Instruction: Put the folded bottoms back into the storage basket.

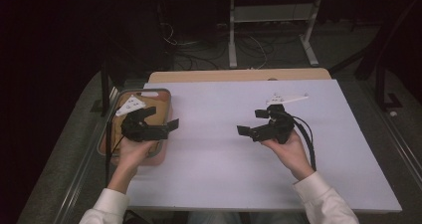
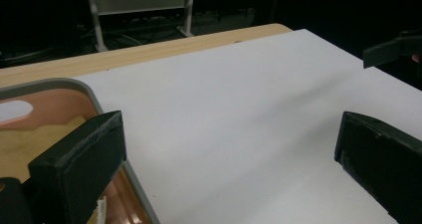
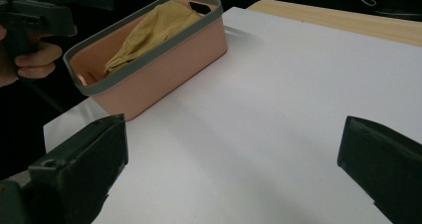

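The left gripper [image 1: 161, 118] hung with jaws spread and empty over the pink plastic bin with a grey rim [image 3: 149, 79]; the right gripper [image 1: 254, 122], equally wide and empty, hovered well apart over the white desk [image 1: 219, 154]. Beneath the left gripper, inside the bin, lay a crumpled mustard-yellow cloth [image 3: 149, 27]: probably soft, light and limp, best pinched at a raised fold. No writing was legible.

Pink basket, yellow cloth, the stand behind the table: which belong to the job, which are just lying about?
Likely the job:
pink basket
yellow cloth inside it
left gripper, open
right gripper, open

Lying about:
white metal stand
floor cables
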### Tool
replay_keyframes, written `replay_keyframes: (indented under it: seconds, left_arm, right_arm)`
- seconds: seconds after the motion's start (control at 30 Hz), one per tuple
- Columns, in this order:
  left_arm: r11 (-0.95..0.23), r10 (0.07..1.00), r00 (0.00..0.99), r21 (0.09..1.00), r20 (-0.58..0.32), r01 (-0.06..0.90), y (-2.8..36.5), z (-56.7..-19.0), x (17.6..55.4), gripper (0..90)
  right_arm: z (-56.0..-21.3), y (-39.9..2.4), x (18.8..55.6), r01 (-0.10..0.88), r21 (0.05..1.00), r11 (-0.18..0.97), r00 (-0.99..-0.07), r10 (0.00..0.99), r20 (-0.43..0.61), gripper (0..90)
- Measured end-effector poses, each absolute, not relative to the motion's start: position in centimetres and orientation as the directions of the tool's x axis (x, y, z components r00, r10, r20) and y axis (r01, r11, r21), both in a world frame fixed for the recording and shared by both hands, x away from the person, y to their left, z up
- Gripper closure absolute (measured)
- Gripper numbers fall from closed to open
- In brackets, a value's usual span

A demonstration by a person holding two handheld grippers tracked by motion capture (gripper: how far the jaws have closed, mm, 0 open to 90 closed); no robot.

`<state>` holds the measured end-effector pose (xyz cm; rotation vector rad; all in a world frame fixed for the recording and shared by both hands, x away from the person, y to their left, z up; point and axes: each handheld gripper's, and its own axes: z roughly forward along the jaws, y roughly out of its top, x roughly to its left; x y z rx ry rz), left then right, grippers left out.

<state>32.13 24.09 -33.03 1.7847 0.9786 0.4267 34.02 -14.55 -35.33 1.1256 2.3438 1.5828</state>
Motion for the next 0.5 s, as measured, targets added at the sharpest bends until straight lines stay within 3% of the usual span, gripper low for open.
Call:
replay_keyframes:
  seconds: [0.5]
  left_arm:
    - [-0.229,0.74,0.665,0.893,-0.099,0.387,22.8,-34.7,29.6,0.0]
  right_arm:
    - [-37.1,-17.6,31.8,0.515,0.842,0.161,-0.709,0.632,0.312,0.0]
